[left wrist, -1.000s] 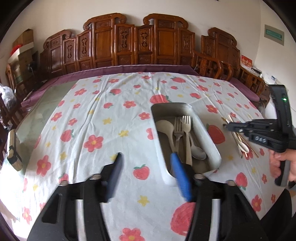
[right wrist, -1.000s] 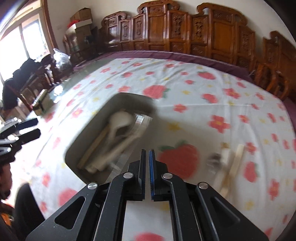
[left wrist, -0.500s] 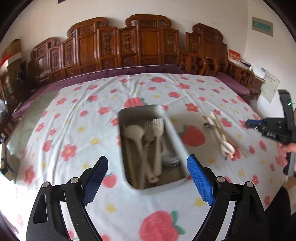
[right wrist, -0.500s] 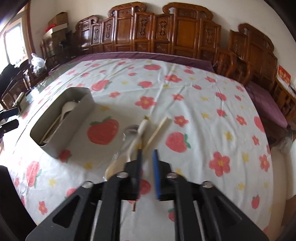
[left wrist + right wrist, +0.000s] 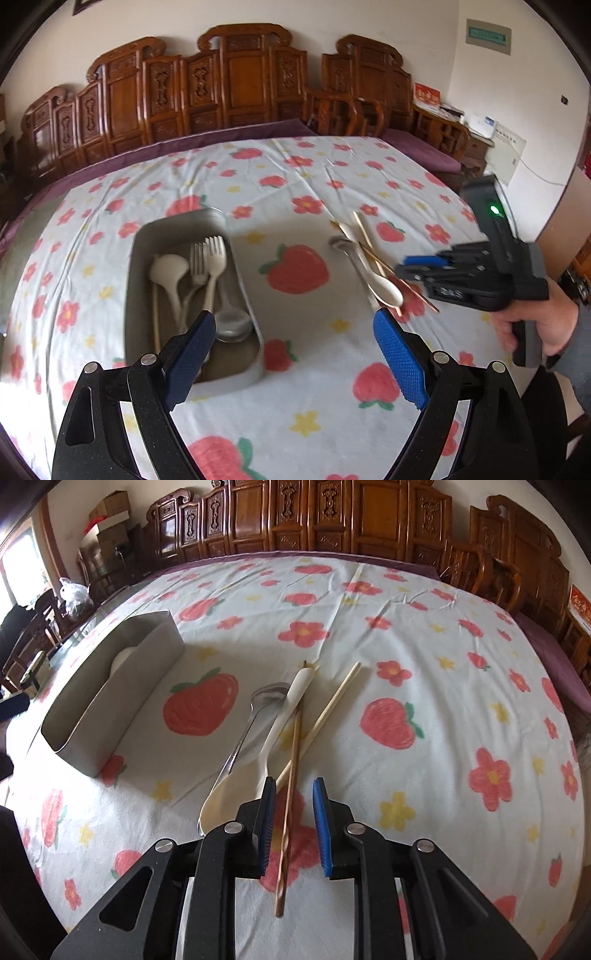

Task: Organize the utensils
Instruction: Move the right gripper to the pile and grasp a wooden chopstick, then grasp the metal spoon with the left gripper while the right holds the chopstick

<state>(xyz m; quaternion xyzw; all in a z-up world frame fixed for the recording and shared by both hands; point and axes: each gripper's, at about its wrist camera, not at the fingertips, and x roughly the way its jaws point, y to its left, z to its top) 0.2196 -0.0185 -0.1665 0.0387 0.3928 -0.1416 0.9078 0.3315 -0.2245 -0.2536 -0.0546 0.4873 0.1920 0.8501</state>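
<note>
Left tool (image 5: pixel 291 354) wide open, right tool (image 5: pixel 294 825) seemingly part-open

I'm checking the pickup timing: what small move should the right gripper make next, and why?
Probably lower slightly and close the right gripper on the dark wooden chopstick: its open jaws already straddle that stick, which lies on the tablecloth outside the metal tray.

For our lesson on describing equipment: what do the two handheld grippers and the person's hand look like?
Both the left gripper and the right gripper have black linkage arms with silver rivets and blue textured finger pads. The right one has a dark grey pistol handle, a green light and embossed lettering. The bare hand emerges from a grey sleeve.
</note>
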